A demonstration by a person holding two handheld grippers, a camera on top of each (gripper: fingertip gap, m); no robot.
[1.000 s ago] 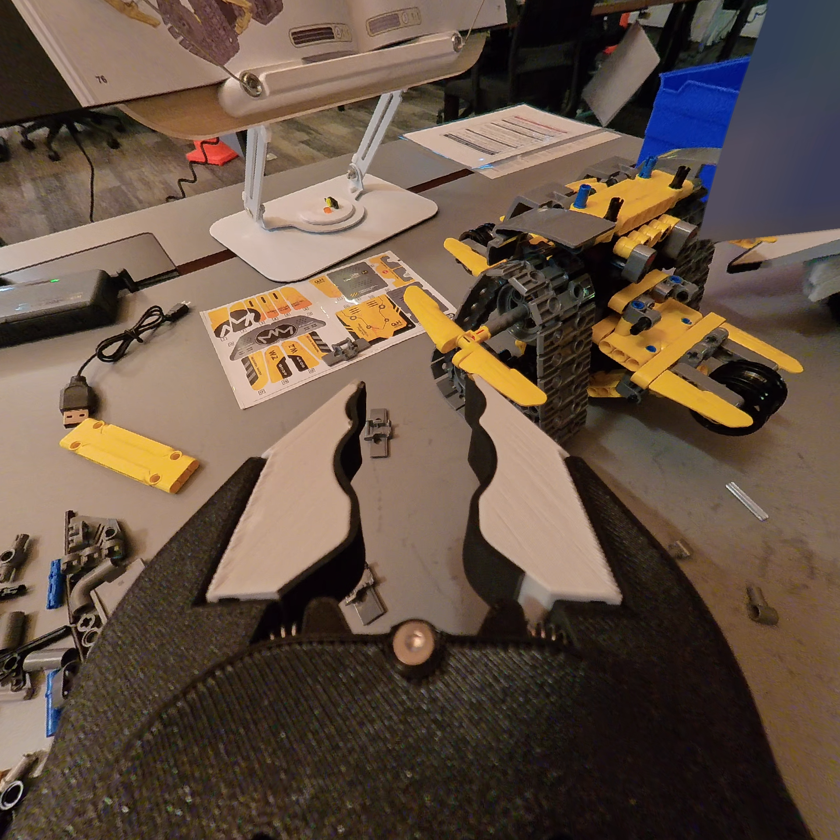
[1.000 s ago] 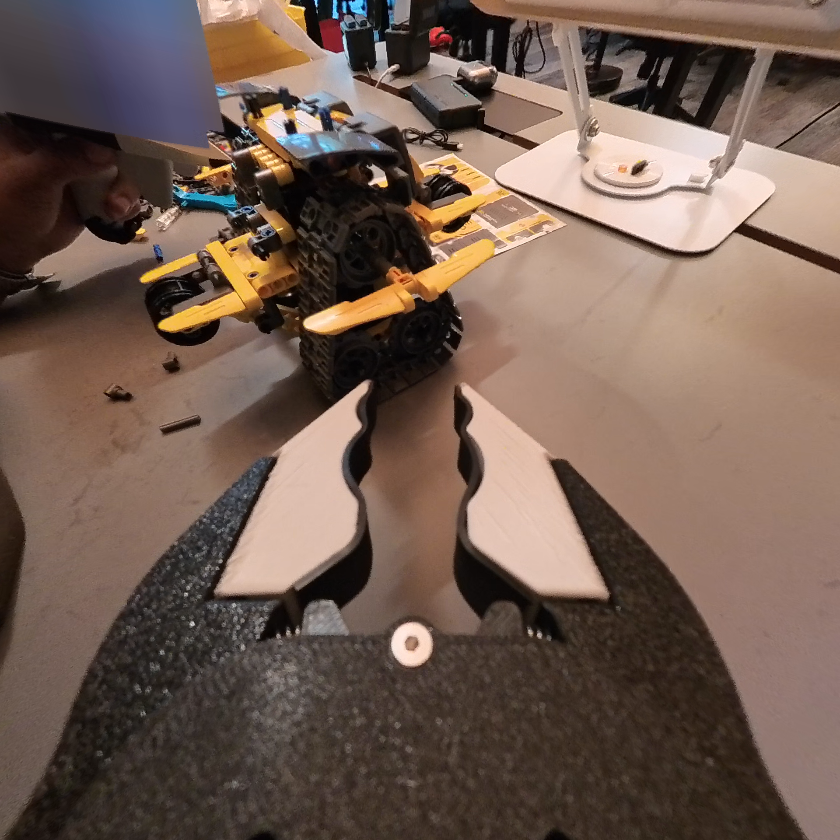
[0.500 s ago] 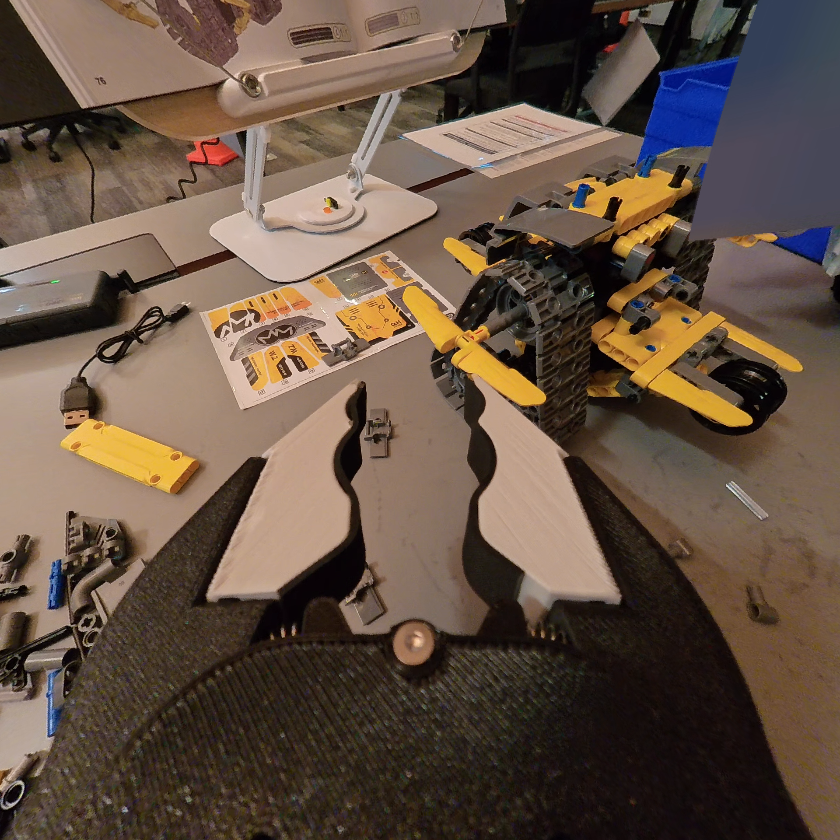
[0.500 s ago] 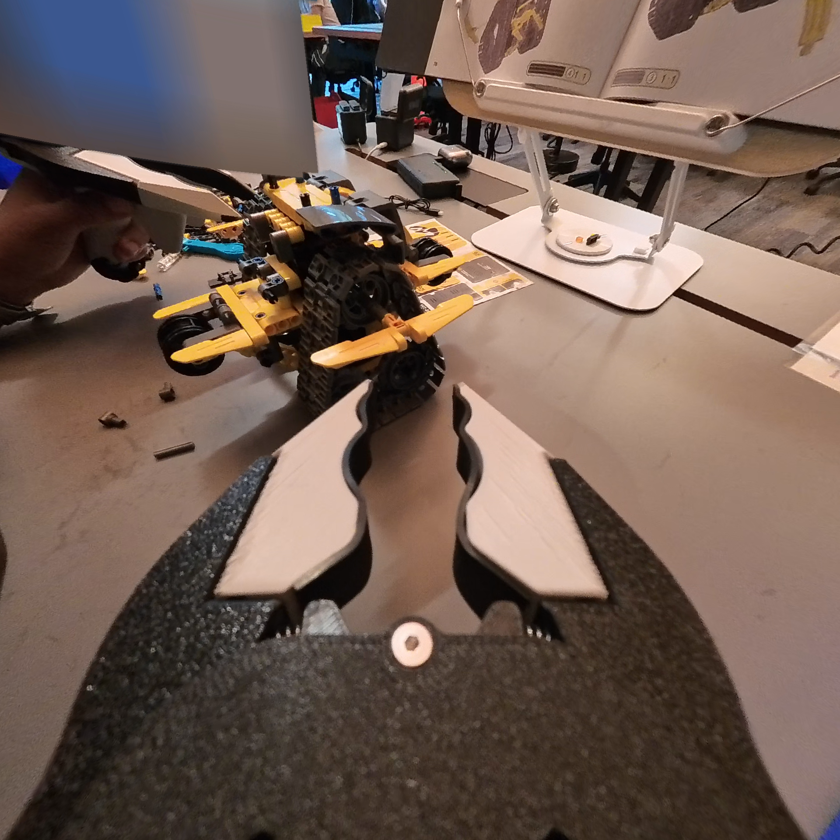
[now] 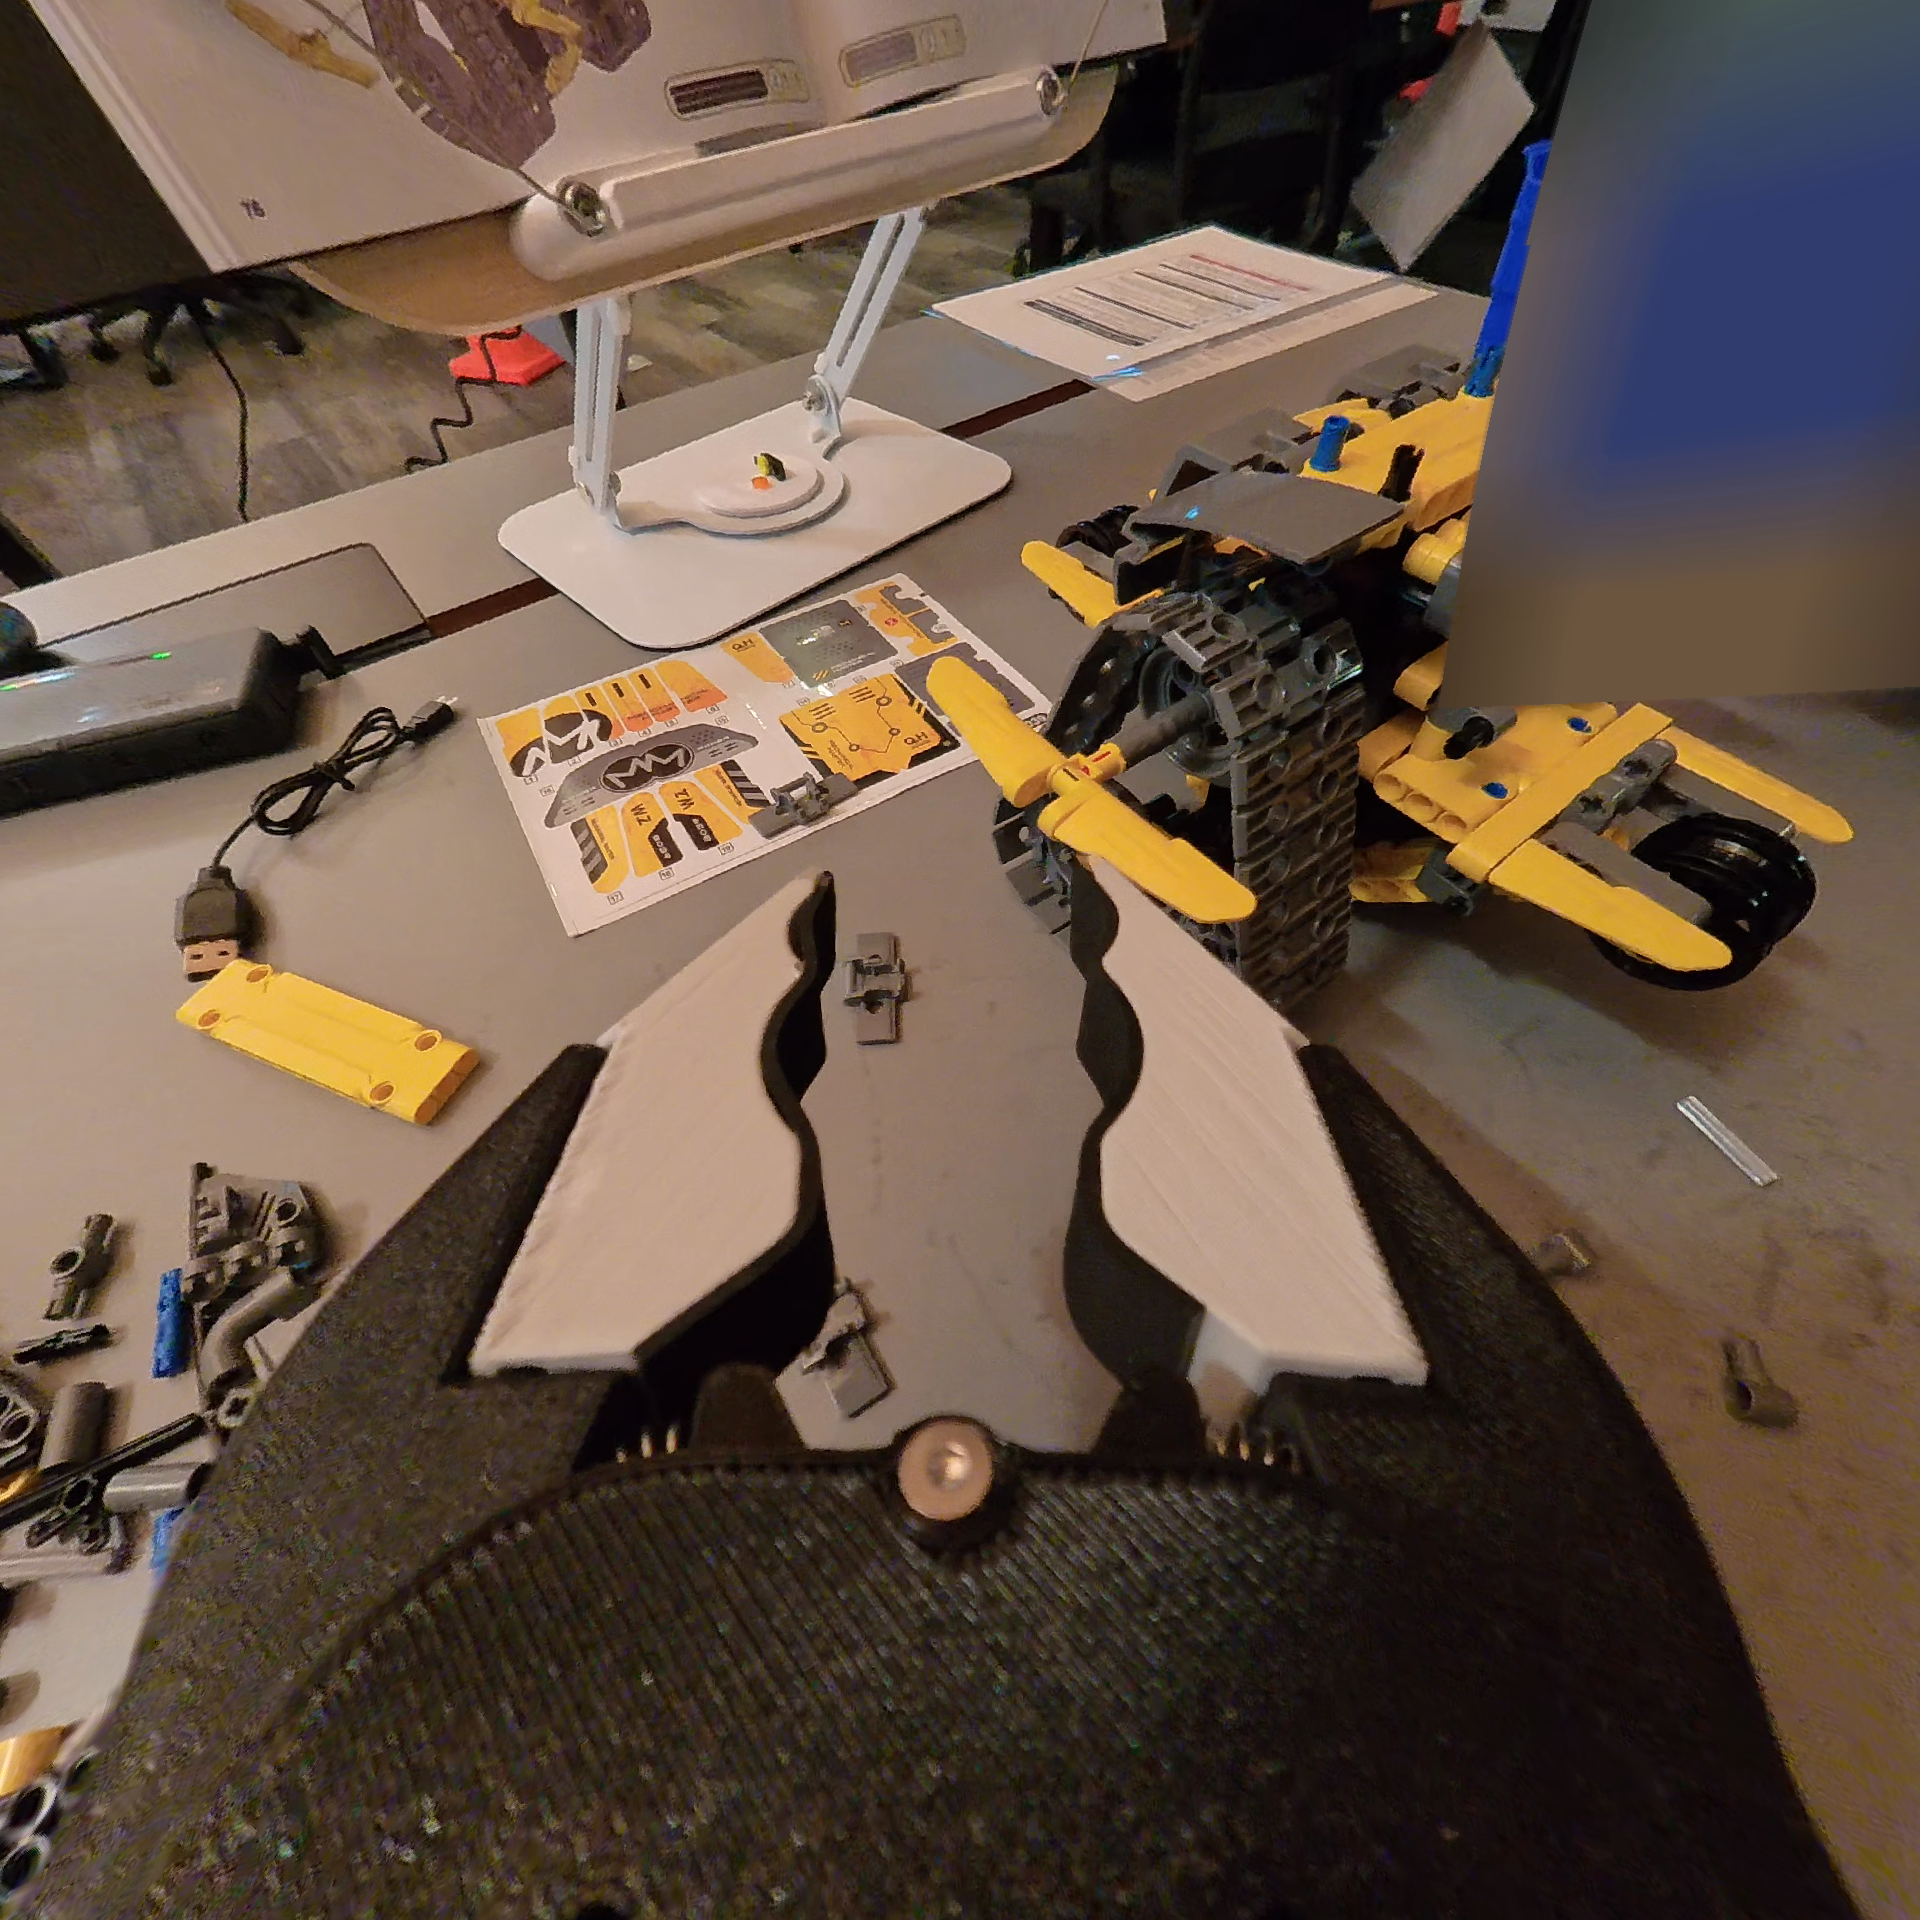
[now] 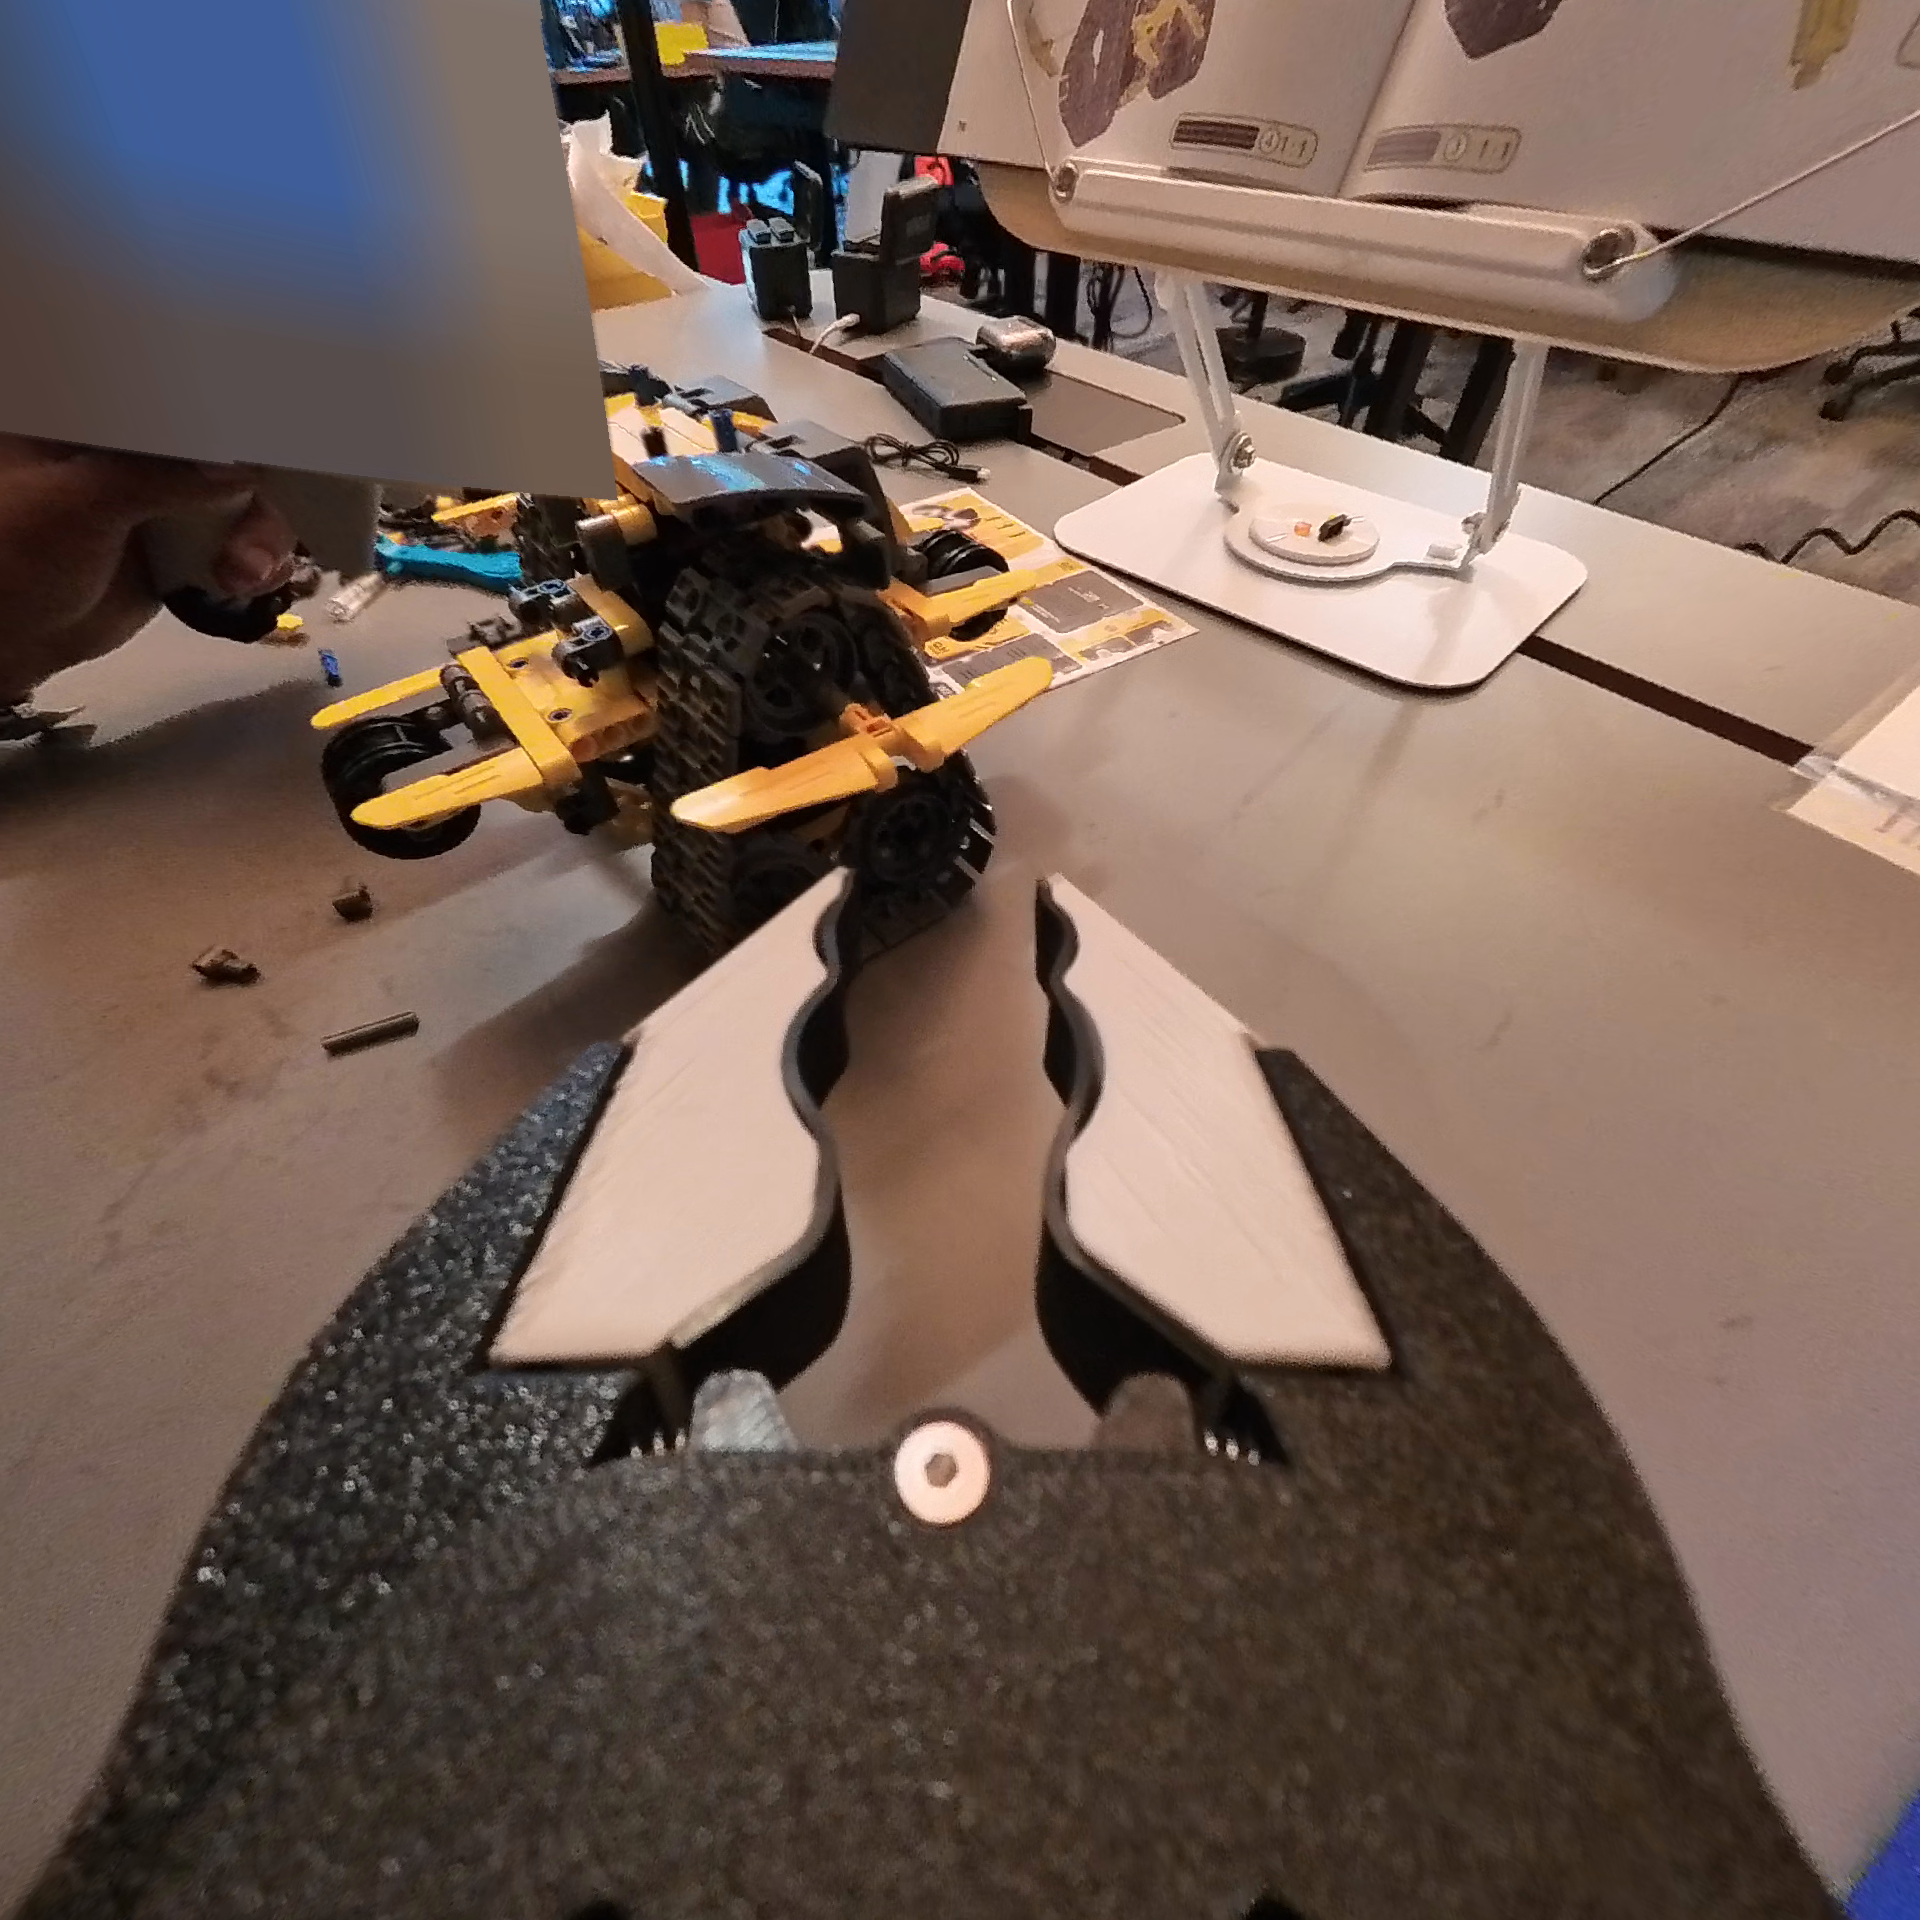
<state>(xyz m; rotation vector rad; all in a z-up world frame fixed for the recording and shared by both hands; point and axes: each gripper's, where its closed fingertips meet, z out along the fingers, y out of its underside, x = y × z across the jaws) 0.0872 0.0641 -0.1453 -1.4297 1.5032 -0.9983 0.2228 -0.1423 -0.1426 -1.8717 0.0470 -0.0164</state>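
Note:
A yellow and grey brick-built tracked vehicle stands on the grey table, with yellow blades on its axle. It also shows in the right wrist view. My left gripper is open and empty, low over the table, its right finger close to the vehicle's track. A small grey clip piece lies between its fingertips. My right gripper is open and empty, its left fingertip just in front of the vehicle's track. A person's hand shows beyond the vehicle at the left.
A sticker sheet lies behind the left gripper. A yellow flat panel, a USB cable and several loose grey parts lie at the left. A white book stand holds an open booklet. Small pins lie by the vehicle. The left gripper's tips are roughly 25 cm from the right gripper's. From my left tips it is roughly 15 cm to the yellow flat panel; from my right, 40 cm.
The right gripper has tilted up and drawn closer to the vehicle's track, bringing the book stand into view. The left gripper has stayed still.

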